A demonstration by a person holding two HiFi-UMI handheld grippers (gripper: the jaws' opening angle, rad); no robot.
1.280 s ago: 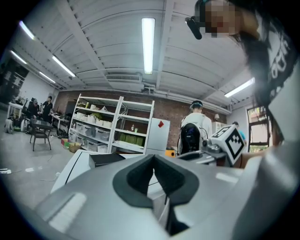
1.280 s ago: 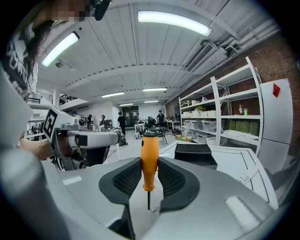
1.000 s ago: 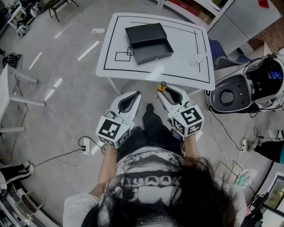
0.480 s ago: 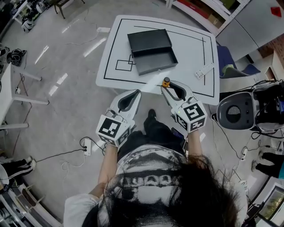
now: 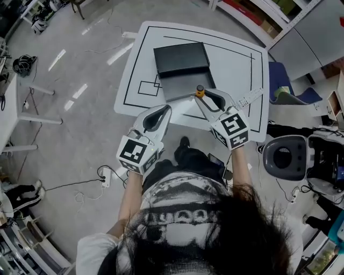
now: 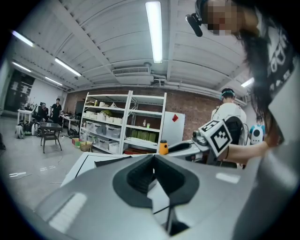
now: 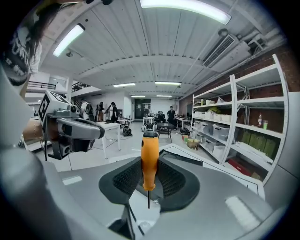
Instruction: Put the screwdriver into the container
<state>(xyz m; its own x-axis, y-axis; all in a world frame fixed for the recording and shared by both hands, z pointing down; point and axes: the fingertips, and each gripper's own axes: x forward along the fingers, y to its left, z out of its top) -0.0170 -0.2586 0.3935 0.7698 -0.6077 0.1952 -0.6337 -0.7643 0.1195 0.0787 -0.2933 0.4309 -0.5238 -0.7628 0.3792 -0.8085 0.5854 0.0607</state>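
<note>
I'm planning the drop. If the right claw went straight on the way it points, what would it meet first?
Probably the black container, lying straight ahead of the right claw and its orange screwdriver. The claw's height is unclear, so it might pass above.

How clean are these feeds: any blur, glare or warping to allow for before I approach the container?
Head view: sharp, evenly lit, edges bent by the wide lens; the container reads as flat black. Right gripper view: strong fisheye, dark corners, ceiling lights blown out, yet the screwdriver in the right tool is crisp. Left gripper view: same fisheye, the left tool soft up close.
</note>
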